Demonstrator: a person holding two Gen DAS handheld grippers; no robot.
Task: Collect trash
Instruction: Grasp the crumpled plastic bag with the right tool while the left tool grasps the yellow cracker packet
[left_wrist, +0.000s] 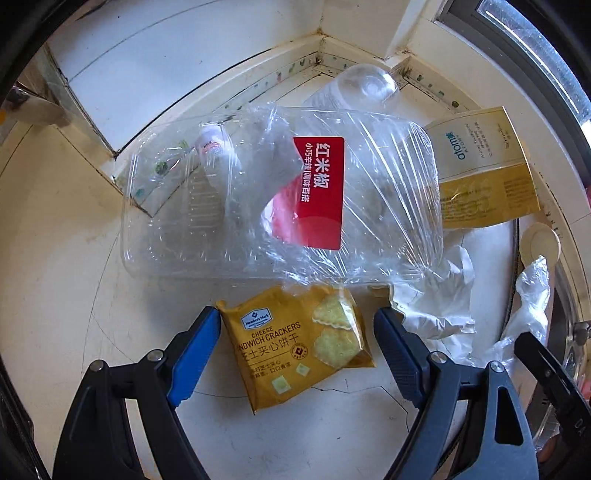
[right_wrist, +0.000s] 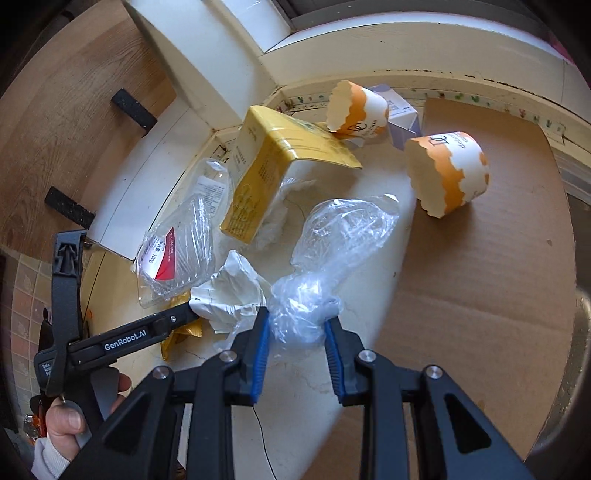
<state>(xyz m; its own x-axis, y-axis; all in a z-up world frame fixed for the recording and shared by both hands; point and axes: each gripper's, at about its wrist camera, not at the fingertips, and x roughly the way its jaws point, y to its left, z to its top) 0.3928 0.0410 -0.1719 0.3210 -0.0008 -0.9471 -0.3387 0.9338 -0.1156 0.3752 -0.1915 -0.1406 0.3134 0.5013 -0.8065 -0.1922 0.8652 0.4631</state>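
I have two pickups going at once. My left claw (left_wrist: 297, 354) stands wide apart, straddling the yellow cracker packet (left_wrist: 295, 343) that lies flat on the desk (left_wrist: 55, 258). The left blue pad (left_wrist: 194, 358) is just touching the packet's edge; the right pad (left_wrist: 397, 354) is still clear of it. My right claw (right_wrist: 297, 334) is pinched on the knotted neck of a clear plastic bag (right_wrist: 332, 243), the pads pressing into the film from both sides. The rest of the bag lies forward on the desk.

For the left, I judge the best move is to centre first: shift slightly to my right so both pads meet the packet together, otherwise the near pad will just shove it sideways across the smooth top. The packet is flat and slippery, so I want the tips low, nearly scraping the desk, and I close slowly so the foil buckles up between the pads instead of skating out. The far corner of the packet sits under the loose cling film of the clear tray (left_wrist: 280, 192), so I would draw back gently to avoid dragging that tray along.

For the right, the hold looks good where the bag is bunched. I lift straight up, steadily, since thin film can slide through the pads if jerked. The crumpled white paper (right_wrist: 229, 291) lies just beside the left pad and may catch. I cannot see a bin in either view.
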